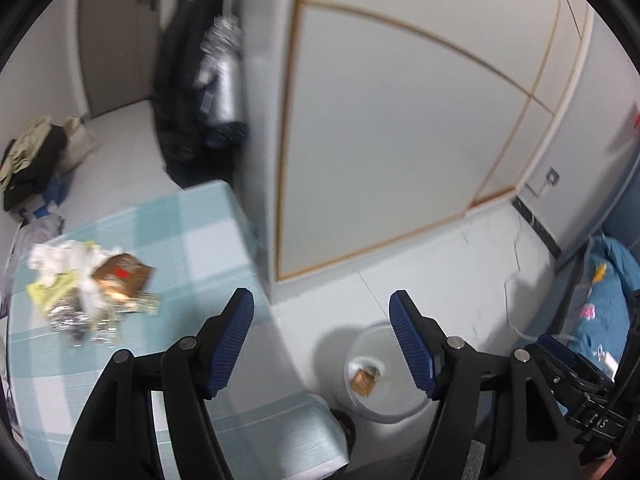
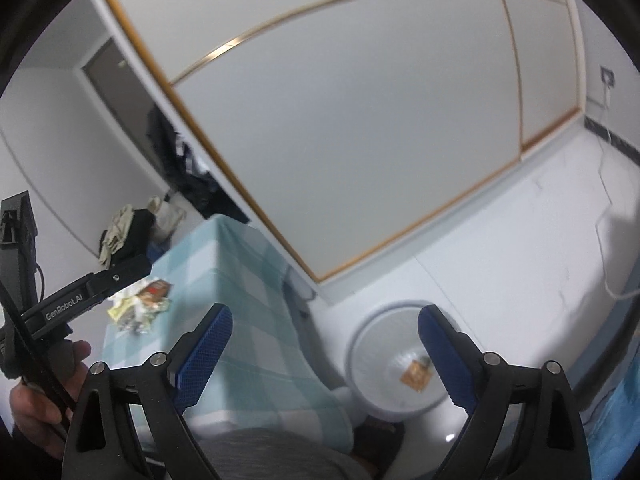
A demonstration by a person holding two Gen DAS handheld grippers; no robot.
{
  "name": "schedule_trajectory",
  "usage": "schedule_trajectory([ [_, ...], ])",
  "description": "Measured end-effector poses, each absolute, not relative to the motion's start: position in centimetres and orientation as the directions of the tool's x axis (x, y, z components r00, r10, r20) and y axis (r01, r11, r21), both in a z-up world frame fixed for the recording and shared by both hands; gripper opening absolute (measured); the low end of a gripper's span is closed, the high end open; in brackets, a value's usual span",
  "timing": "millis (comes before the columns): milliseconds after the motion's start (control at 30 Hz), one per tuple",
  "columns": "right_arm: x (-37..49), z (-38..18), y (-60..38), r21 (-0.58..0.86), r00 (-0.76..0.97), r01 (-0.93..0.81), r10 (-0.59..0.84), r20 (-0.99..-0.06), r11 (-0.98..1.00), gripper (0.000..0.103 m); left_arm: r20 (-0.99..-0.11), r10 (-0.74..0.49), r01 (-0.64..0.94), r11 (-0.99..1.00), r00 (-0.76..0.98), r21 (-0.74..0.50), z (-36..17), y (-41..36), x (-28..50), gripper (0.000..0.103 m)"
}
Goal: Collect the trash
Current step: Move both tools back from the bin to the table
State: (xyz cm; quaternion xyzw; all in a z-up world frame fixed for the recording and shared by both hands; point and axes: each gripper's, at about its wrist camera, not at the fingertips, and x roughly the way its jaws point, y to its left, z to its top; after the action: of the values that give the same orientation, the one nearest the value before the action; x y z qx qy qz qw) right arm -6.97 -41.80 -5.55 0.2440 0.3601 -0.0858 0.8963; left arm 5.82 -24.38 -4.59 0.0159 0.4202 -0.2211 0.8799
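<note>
Black tongs (image 1: 322, 344), ribbed blue pads (image 1: 230, 344), silver screws, "GenRobot.AI" lettering

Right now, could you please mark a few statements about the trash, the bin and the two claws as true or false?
1. The left claw holds a wrapper. False: nothing is between its open jaws.
2. A trash pile lies on the checked tablecloth. True.
3. The white bin stands on the table. False: it is on the floor beside it.
4. A brown wrapper lies inside the bin. True.
5. The right claw is open. True.

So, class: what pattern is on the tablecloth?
The tablecloth has a pale teal and white check, clearest in the left wrist view.
</note>
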Motion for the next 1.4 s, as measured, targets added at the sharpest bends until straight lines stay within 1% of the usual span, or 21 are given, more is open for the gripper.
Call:
schedule_trajectory([
  [133, -6.5, -3.6, -39.4, 0.382, 0.754, 0.281, 0.044, -0.656, 0.88, 0.095, -0.721, -0.356, 0.342, 0.923, 0.595, -0.174, -3.1, -21.2, 6.0, 0.067],
  [367, -5.3, -0.2, -33.5, 0.367, 0.802, 0.127, 0.122, -0.585, 0.922, 0.095, -0.67, -0.31, 0.263, 0.949, 0.674, -0.174, -0.5, -15.5, 5.0, 0.067],
  [700, -2.3, 2.1, -26.1, 0.331, 0.797, -0.025, 0.219, -0.563, 0.943, 0.095, -0.603, -0.236, 0.165, 0.971, 0.762, -0.172, 2.0, -7.3, 3.8, 0.067],
  [833, -0.2, 2.2, -23.6, 0.312, 0.783, -0.071, 0.247, -0.57, 0.947, 0.095, -0.584, -0.196, 0.118, 0.978, 0.787, -0.169, 2.2, -4.4, 4.0, 0.067],
  [967, 2.3, 1.7, -21.5, 0.274, 0.772, -0.124, 0.266, -0.577, 0.954, 0.095, -0.609, -0.175, 0.07, 0.979, 0.774, -0.191, 1.0, -1.2, 5.8, 0.067],
  [1133, 6.5, -0.4, -19.1, 0.224, 0.729, -0.177, 0.28, -0.625, 0.958, 0.094, -0.658, -0.195, 0.018, 0.964, 0.727, -0.265, -1.8, 2.5, 8.4, 0.067],
  [1267, 10.0, -2.5, -17.5, 0.209, 0.682, -0.24, 0.318, -0.658, 0.948, 0.094, -0.695, -0.203, -0.02, 0.954, 0.689, -0.299, -3.8, 4.6, 10.1, 0.067],
  [1400, 14.0, -4.9, -16.2, 0.231, 0.622, -0.291, 0.367, -0.692, 0.928, 0.094, -0.707, -0.22, -0.015, 0.951, 0.672, -0.31, -3.5, 5.2, 12.1, 0.067],
])
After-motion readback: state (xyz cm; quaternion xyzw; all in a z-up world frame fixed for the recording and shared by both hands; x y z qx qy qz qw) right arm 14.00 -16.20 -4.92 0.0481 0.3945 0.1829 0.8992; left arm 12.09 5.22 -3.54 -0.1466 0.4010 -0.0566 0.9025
